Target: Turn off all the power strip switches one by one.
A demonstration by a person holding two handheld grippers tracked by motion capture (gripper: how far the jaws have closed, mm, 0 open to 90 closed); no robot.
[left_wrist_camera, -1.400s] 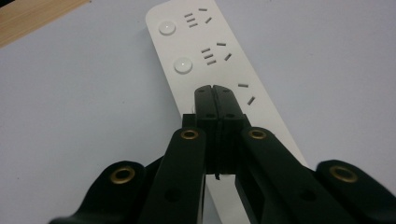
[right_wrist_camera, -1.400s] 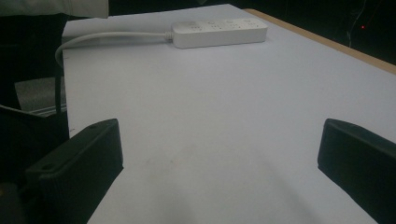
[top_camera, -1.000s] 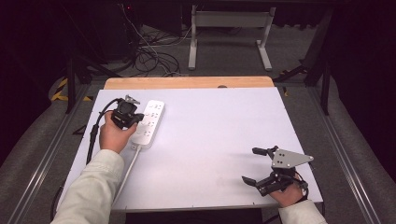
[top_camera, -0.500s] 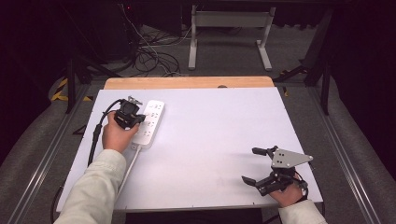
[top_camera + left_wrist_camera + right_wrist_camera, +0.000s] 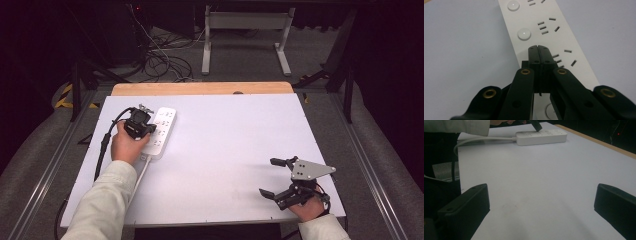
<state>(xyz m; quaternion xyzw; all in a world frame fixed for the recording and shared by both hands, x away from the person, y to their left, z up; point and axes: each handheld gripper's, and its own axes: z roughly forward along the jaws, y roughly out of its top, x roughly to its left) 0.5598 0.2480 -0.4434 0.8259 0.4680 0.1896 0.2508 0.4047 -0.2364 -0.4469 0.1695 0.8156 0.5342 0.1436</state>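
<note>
I had the left tool [image 5: 539, 48] with its jaws pressed together, nothing between them, the tips resting on or just above the white power strip [image 5: 160, 131], between two of its round switch buttons [image 5: 524, 33]. The strip lay flat on the white table [image 5: 230, 150], its length running away from me and its white cord [image 5: 141, 172] trailing off its near end, back past my left sleeve.

I judged the strip to be light, stiff and smooth-shelled, so a push on a button could skate it across the table unless the pressure went straight down. Each button was small and domed, and closed tips could have slipped off its crown. To lift or shift the strip, I would have gripped across its narrow width near the middle, clear of the sockets.

The right tool [image 5: 281, 176] rested well to the right of the strip, near the table's front edge, its jaws spread wide and empty.
</note>
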